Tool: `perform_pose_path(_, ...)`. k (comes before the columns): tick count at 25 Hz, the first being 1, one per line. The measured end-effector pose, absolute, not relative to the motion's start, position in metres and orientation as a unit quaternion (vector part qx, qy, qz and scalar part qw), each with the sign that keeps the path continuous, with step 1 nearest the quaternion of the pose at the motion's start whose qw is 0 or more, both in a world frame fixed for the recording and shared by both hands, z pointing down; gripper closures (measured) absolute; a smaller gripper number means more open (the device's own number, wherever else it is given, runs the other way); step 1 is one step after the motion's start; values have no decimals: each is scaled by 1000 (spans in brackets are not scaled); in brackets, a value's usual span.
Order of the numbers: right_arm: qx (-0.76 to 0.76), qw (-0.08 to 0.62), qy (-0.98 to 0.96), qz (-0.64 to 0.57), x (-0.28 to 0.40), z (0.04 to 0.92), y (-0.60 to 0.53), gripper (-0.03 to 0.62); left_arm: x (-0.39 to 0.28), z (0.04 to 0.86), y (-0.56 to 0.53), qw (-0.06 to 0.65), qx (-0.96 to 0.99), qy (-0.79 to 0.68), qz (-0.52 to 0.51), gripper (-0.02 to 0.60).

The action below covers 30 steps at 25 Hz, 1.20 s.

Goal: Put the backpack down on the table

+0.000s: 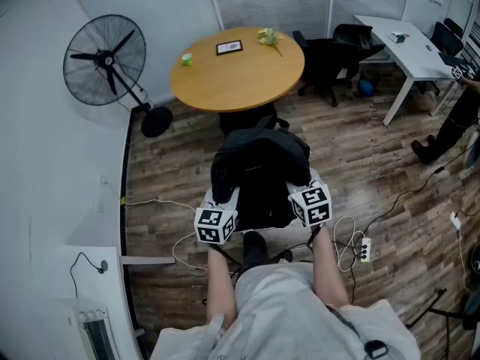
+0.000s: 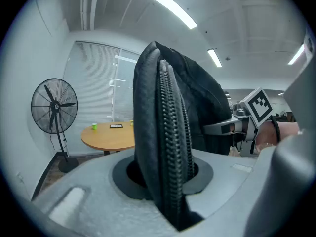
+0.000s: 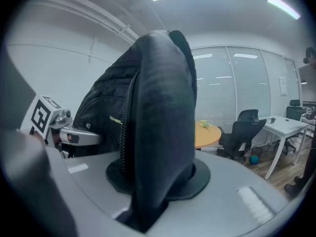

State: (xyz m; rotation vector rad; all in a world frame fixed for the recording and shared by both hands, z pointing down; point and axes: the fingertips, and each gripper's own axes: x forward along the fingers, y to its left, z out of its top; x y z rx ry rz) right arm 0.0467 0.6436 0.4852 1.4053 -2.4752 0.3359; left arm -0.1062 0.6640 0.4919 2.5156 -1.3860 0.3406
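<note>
A black backpack (image 1: 259, 163) hangs in the air in front of me, above the wooden floor and short of the round wooden table (image 1: 238, 70). My left gripper (image 1: 225, 199) is shut on the backpack's left side; in the left gripper view a zippered fold of the backpack (image 2: 165, 147) stands pinched between the jaws. My right gripper (image 1: 300, 193) is shut on the backpack's right side, where a smooth black fold (image 3: 160, 132) fills the jaws. Each gripper view shows the other gripper across the bag.
On the table lie a green cup (image 1: 187, 59), a small dark frame (image 1: 229, 48) and a yellowish bunch (image 1: 268, 37). A standing fan (image 1: 105, 60) is at the left. Black office chairs (image 1: 337, 51) and a white desk (image 1: 409, 47) are at the right. Cables and a power strip (image 1: 364, 250) lie on the floor.
</note>
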Motion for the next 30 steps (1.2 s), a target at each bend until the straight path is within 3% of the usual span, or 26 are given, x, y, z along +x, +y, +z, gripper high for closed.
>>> perform_pose_path(12,483,144,-858,102,70,482,639,499,-83,493,662,119,864,-477,105,502)
perform_pose_path(19,479,108,-866,98,45,474,614,494,-111,477,635,84,855,-500,112,497)
perform_pose_path(30,515,109,-845,92,77,481,526,493,-81,486,535,69,871,-474,107,492)
